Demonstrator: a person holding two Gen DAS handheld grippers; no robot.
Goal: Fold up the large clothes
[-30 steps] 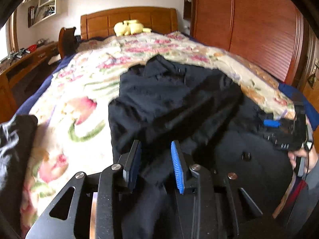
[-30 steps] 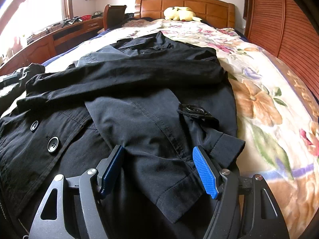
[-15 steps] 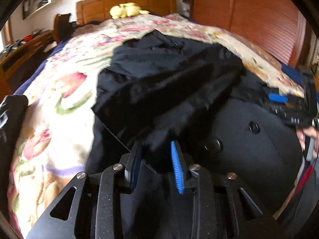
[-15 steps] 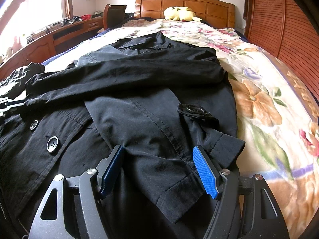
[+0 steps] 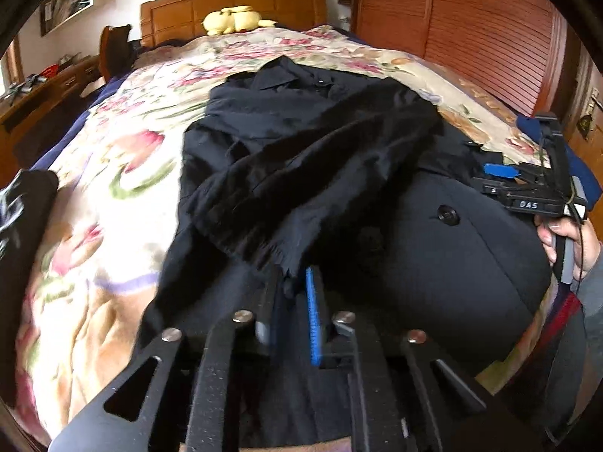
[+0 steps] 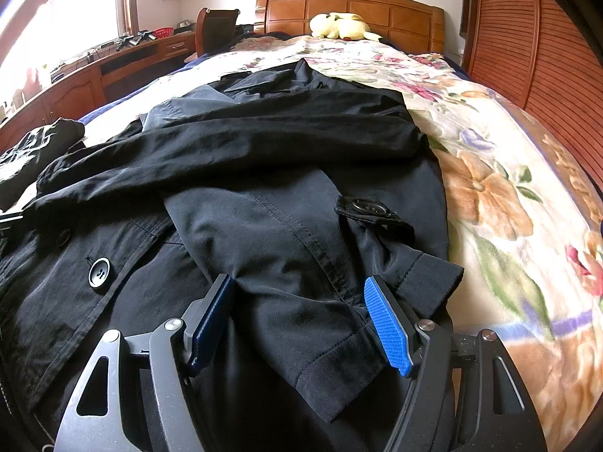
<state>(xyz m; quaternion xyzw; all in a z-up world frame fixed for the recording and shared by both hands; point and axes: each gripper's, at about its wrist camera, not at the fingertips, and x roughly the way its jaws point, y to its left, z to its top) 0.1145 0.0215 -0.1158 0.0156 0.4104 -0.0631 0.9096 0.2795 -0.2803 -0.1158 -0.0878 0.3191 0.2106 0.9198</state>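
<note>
Coat [image 6: 264, 196]: lying spread along the middle of the floral bedspread [image 6: 508, 173], collar pointing toward the headboard [image 6: 350, 3], hem reaching the near edge of the bed.
Left tongs [image 5: 292, 301]: pressed nearly together, pinching the cuff end of 1 black sleeve [image 5: 301, 173], which is draping across the coat's chest.
Right tongs [image 6: 301, 312]: standing spread, resting on the other sleeve's cuff [image 6: 339, 324] near the bed's right edge; the pads are flanking the fabric, not squeezing it.
Left view only: showing the right tongs from the side, a hand [image 5: 565, 241] gripping their handle, 1 front button [image 5: 447, 214]; picture blurred.
Right view only: showing 2 front buttons [image 6: 98, 272], a buttoned cuff strap [image 6: 371, 209], a desk [image 6: 94, 71] beside the bed.
Coat's look: black, creased, double-breasted, stitched seams, lighter lining showing near the collar.
Other: yellow plush toy [image 6: 339, 26] sitting by the headboard.
</note>
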